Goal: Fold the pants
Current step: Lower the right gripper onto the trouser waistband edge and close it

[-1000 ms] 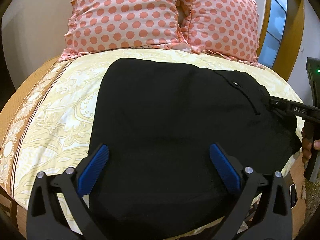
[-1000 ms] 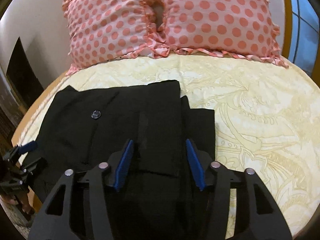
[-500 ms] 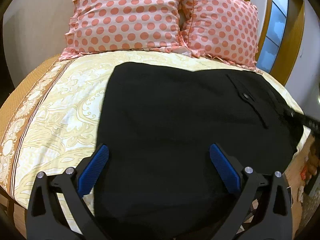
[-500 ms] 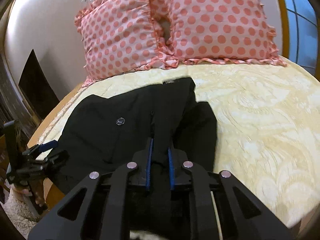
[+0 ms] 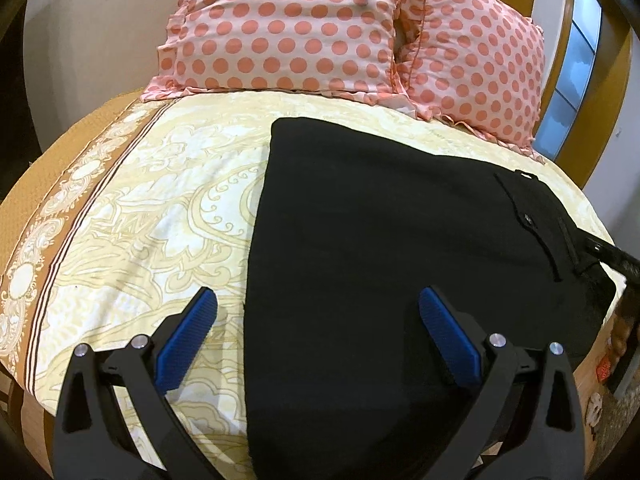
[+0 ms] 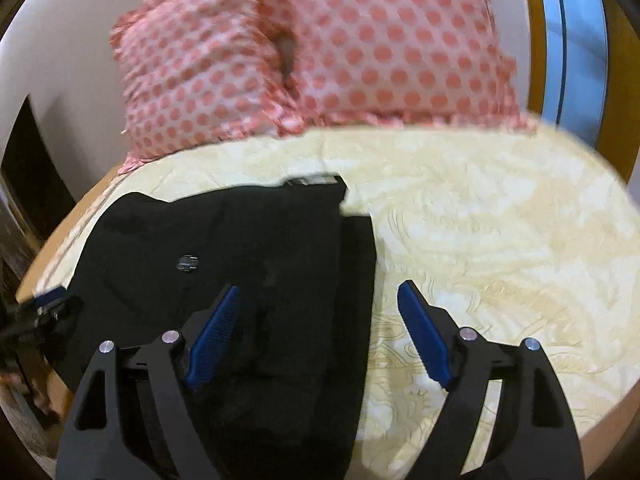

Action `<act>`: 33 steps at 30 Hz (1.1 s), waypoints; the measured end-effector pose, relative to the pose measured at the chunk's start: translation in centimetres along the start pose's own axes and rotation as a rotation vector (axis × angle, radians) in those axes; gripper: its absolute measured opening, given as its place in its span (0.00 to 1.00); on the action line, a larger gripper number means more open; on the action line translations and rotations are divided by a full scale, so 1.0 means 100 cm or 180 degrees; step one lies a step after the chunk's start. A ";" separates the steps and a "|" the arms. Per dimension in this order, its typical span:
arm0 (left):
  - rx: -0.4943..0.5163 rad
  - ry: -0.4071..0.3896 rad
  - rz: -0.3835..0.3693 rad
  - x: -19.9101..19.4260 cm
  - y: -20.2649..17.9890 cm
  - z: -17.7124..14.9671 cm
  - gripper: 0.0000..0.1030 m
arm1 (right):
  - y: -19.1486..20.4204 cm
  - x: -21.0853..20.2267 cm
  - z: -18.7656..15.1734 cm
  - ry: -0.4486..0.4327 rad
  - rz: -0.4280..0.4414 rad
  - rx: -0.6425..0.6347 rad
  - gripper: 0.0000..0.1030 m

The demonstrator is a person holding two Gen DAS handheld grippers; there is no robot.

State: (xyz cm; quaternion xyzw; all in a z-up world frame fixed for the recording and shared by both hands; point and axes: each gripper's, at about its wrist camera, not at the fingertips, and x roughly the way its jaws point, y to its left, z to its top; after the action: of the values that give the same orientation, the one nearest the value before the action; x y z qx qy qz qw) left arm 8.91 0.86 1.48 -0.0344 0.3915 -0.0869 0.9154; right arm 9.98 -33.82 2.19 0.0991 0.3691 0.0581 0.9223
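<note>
Black pants (image 5: 400, 240) lie folded flat on the bed, with a buttoned back pocket toward the right end. My left gripper (image 5: 316, 312) is open and empty, hovering above the pants' near left edge. In the right wrist view the pants (image 6: 240, 248) lie to the left with a button showing. My right gripper (image 6: 318, 302) is open and empty over the pants' right edge, one pad above the cloth and one above the sheet. The left gripper (image 6: 44, 308) shows at the far left, and the right gripper's tip (image 5: 612, 256) at the pants' right end.
A cream patterned bedsheet (image 5: 152, 216) with a brown border covers the bed. Two pink polka-dot pillows (image 5: 288, 24) lean at the head. A wooden-framed window (image 5: 576, 64) stands at the right. The bed's near edge drops off just below the grippers.
My right gripper was shut on the pants' waist half a second ago and is now open, shifted right. My left gripper stayed open and shifted left toward the pants' left edge.
</note>
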 end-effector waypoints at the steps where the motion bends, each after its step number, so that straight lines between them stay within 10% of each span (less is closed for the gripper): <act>1: 0.0011 0.0011 -0.0002 0.001 -0.001 -0.001 0.98 | -0.006 0.007 0.001 0.0081 0.0055 0.0101 0.78; 6: 0.0026 0.0012 0.0005 0.000 0.000 -0.001 0.98 | -0.013 0.021 -0.001 0.0232 0.0364 0.0209 0.55; 14: -0.0051 0.0074 -0.0068 0.003 0.007 0.001 0.98 | -0.019 0.026 0.000 0.0262 0.0551 0.0329 0.55; 16: -0.0085 0.0100 -0.0137 0.003 0.010 0.004 0.98 | -0.012 0.025 -0.001 0.0234 0.0662 0.0191 0.26; 18: -0.0150 0.0112 -0.0228 0.003 0.017 0.011 0.98 | -0.003 0.019 -0.001 0.0152 0.0645 0.0026 0.20; 33: -0.0588 0.0744 -0.0917 0.059 0.054 0.067 0.82 | 0.007 0.012 -0.003 0.0034 0.0615 -0.0226 0.16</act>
State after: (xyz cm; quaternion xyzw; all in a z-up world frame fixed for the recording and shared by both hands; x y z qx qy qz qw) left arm 18.42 5.05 1.21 -0.1636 0.4924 -0.1840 0.8348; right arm 10.57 -32.87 1.34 0.1012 0.3604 0.1603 0.9133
